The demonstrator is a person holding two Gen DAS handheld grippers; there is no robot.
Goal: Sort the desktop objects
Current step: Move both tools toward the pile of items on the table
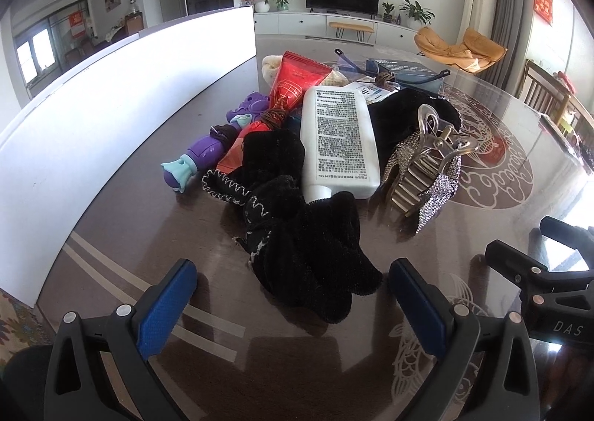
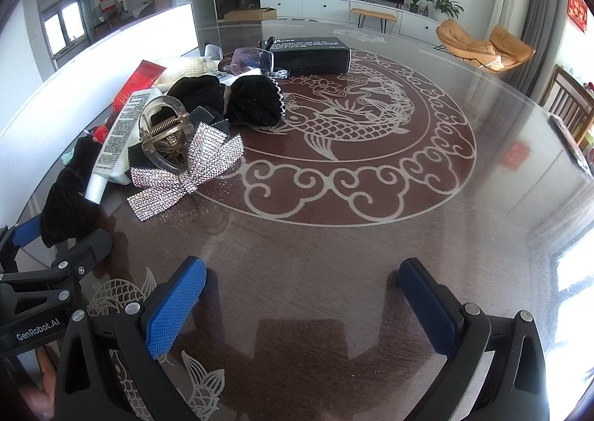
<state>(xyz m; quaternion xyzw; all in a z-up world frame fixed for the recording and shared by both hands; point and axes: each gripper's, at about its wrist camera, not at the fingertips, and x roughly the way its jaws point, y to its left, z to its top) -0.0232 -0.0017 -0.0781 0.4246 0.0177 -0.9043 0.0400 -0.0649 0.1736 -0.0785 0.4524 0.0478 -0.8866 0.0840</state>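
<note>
- While both claws hang wide open and empty, pick one item before you close in: the left claw point(image 1: 293, 304) has the black scrunchie point(image 1: 315, 272) right between its pads, nearest of all.
- Ahead of that claw the pile runs on: the white bottle point(image 1: 339, 139) lies just past the scrunchie, the clear hair clip point(image 1: 427, 157) ahead to the right on a rhinestone bow point(image 1: 438, 191), the purple toy point(image 1: 208, 150) ahead to the left.
- I'd judge the scrunchie the step in hand; lower the left pads to the table point(image 1: 148, 220) either side of its bulk and squeeze the thick part, not the trailing stitched edge, which seems to run under the bottle.
- The right claw point(image 2: 300, 304) faces bare glass; the bow point(image 2: 185, 168) sits ahead and left of it, the black box point(image 2: 312, 55) far ahead.
- Keep the right claw clear, since the two sit close side by side.
- Lift straight up so soft fabric doesn't drag the bottle.
</note>
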